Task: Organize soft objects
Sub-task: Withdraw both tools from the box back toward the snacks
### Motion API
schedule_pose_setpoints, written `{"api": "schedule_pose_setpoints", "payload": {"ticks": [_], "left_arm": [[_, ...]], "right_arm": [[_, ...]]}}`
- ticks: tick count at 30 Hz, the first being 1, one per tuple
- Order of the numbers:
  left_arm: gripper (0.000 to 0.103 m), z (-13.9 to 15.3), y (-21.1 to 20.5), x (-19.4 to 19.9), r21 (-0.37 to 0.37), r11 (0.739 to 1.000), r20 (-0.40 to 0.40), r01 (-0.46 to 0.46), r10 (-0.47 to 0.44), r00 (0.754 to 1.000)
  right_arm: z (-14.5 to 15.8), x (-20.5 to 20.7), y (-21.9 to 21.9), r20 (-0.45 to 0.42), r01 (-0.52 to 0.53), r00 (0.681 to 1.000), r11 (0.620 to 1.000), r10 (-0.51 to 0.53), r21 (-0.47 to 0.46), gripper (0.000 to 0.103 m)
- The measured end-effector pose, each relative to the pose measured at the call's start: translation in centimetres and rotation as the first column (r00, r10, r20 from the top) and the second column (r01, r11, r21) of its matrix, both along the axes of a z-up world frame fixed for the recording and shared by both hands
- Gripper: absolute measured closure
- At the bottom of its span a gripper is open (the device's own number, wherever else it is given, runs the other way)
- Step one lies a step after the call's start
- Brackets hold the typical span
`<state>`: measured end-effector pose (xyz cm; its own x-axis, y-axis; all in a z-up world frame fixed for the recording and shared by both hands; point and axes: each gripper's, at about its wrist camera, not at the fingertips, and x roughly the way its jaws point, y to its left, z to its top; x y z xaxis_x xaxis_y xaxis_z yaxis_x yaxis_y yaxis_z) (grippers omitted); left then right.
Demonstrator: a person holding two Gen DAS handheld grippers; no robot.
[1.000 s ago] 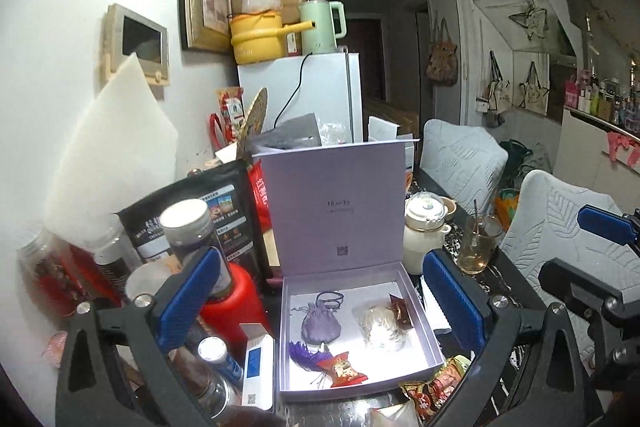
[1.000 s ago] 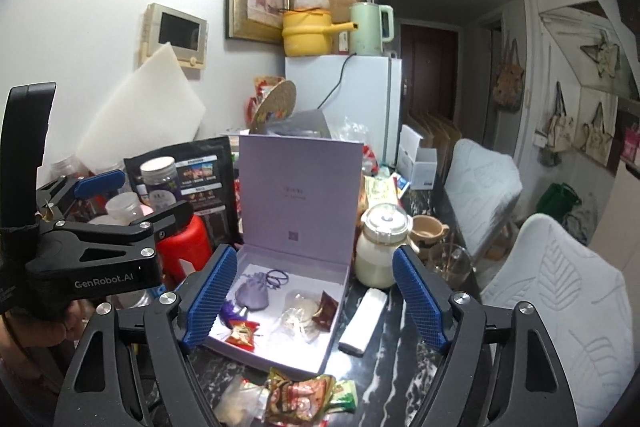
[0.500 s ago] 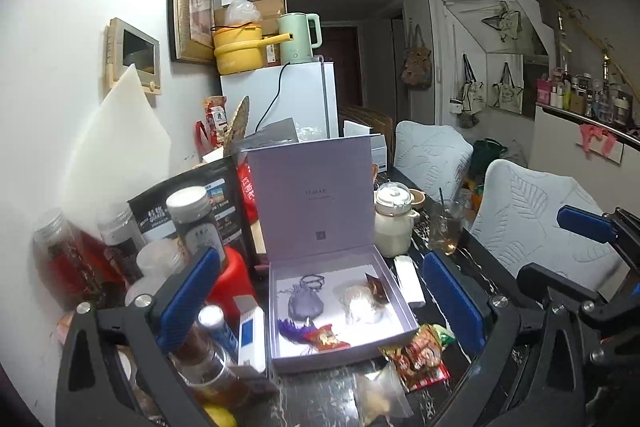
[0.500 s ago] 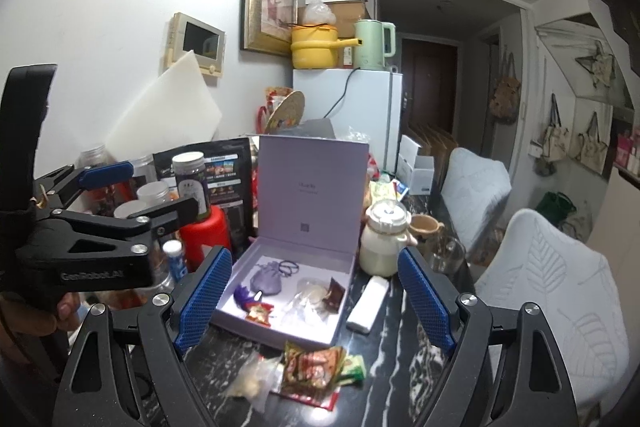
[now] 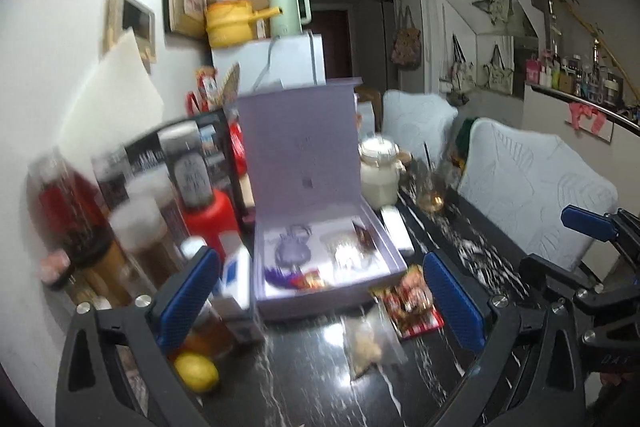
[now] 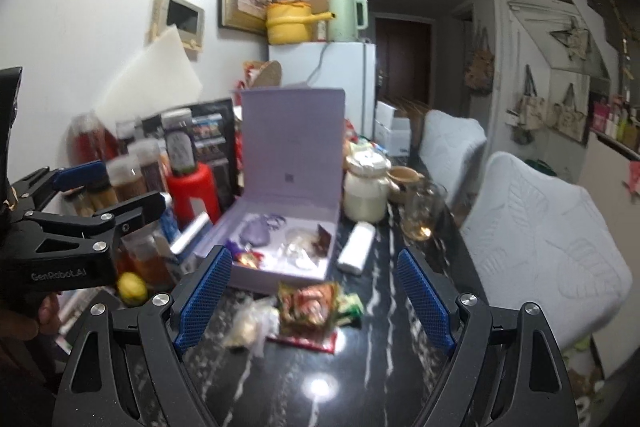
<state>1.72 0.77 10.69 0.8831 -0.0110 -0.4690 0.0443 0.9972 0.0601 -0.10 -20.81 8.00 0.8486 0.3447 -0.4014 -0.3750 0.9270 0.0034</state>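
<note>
An open lilac box (image 5: 384,269) (image 6: 325,269) stands on the dark marble table with its lid upright. Inside lie a purple pouch (image 5: 293,250) (image 6: 256,231), a clear wrapped bundle (image 5: 347,251) (image 6: 299,247) and a small red packet (image 5: 311,279). In front of the box lie colourful snack packets (image 5: 408,301) (image 6: 310,309) and a clear bag (image 5: 366,341) (image 6: 250,323). My left gripper (image 5: 320,301) is open and empty, held back from the box. My right gripper (image 6: 312,301) is open and empty above the snack packets.
Jars, bottles and a red container (image 5: 206,223) crowd the table's left side, with a lemon (image 5: 198,373) near the front. A white ceramic pot (image 6: 366,187), a glass (image 6: 424,215) and a white bar (image 6: 357,247) stand right of the box. White chairs (image 6: 540,247) line the right edge.
Both grippers have pulled back and up from the box, so more of the table front, the snack packets and the lemon show. Both stay open and empty.
</note>
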Motion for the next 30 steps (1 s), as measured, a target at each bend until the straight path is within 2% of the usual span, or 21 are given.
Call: {"api": "schedule_pose_setpoints", "payload": {"ticks": [14,16,20,26,30], "left_arm": [[0.0,-7.9,-0.4,-0.4,-0.071,0.997,-0.167,0.027,-0.039,0.985],[0.0,-8.7,-0.6,-0.4,-0.068,0.997,-0.174,0.026,-0.038,0.984],[0.0,-10.1,-1.2,-0.3,-0.013,1.0,-0.18,0.003,-0.006,0.984],[0.0,-12.9,-1.4,1.4,-0.044,0.999,-0.272,-0.006,-0.006,0.962],[0.0,-14.4,-1.7,2.6,-0.087,0.996,-0.305,0.019,-0.045,0.951]], "right_arm": [[-7.9,-1.6,-1.0,-0.154,0.009,0.988,0.998,0.0,0.057,0.017],[-9.0,-1.4,-1.3,-0.185,0.007,0.983,0.998,0.006,0.07,0.017],[-10.9,-1.1,-1.7,-0.234,0.015,0.972,0.996,0.006,0.087,0.017],[-13.0,-0.4,-1.9,-0.264,0.018,0.964,0.997,0.004,0.081,0.017],[-14.0,0.5,-2.1,-0.286,0.01,0.958,0.997,0.013,0.081,0.017]]}}
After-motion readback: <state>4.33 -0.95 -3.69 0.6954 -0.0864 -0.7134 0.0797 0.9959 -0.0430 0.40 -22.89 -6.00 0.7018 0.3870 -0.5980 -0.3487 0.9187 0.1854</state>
